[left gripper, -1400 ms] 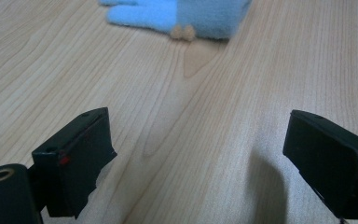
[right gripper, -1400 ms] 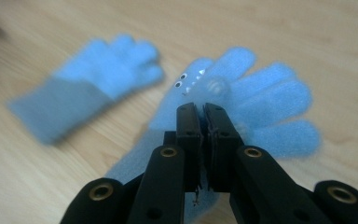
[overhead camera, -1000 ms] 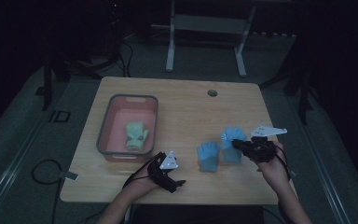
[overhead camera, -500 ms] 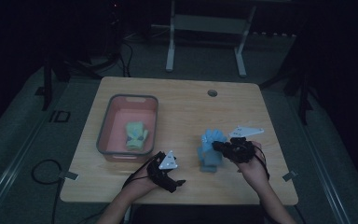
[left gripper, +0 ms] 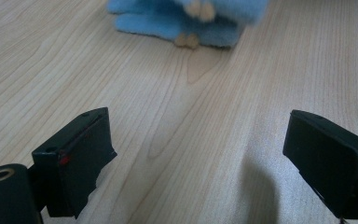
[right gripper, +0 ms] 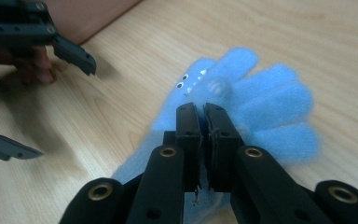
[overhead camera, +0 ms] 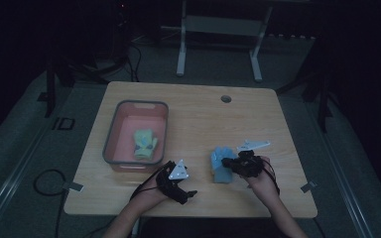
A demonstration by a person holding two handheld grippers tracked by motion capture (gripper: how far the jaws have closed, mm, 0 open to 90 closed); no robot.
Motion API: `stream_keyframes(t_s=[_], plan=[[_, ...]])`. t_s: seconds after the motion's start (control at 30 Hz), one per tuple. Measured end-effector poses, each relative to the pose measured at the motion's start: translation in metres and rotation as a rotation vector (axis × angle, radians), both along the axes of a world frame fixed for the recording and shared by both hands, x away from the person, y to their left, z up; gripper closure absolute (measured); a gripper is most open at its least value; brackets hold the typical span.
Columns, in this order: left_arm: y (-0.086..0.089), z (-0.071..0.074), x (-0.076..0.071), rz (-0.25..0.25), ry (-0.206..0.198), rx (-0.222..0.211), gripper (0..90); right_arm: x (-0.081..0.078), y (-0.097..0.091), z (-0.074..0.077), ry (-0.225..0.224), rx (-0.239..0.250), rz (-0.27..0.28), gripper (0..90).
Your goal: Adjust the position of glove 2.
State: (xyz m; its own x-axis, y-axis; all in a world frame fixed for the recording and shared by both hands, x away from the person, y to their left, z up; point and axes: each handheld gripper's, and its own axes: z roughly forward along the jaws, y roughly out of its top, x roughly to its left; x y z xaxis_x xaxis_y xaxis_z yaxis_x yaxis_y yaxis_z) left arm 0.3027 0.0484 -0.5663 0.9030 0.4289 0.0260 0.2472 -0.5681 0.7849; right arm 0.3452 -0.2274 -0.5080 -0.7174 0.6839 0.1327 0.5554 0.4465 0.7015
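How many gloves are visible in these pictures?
2: a green glove inside the pink tub, and a blue glove on the table. Another may lie hidden under it.

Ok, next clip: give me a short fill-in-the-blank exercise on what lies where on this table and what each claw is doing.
1. The right claw is shut on a fuzzy glove whose colour is ____.
2. The green glove lies inside the ____ tray.
3. The left claw hovers over bare table with its jaws ____.
4. On the high view, the tray stands to the ____ of the blue glove.

Missing words: blue; pink; open; left
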Motion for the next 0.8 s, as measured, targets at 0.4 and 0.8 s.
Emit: stream_keyframes(t_s=[0.4, 0.8], plan=[[-0.002, 0.001, -0.002, -0.012, -0.016, -0.013, 8.6, 0.011, -0.003, -0.025, 0.02, -0.056, -0.04, 83.5], [-0.009, 0.003, -0.005, -0.008, -0.038, 0.018, 9.8, 0.01, -0.01, -0.02, 0.003, -0.051, -0.028, 69.3]])
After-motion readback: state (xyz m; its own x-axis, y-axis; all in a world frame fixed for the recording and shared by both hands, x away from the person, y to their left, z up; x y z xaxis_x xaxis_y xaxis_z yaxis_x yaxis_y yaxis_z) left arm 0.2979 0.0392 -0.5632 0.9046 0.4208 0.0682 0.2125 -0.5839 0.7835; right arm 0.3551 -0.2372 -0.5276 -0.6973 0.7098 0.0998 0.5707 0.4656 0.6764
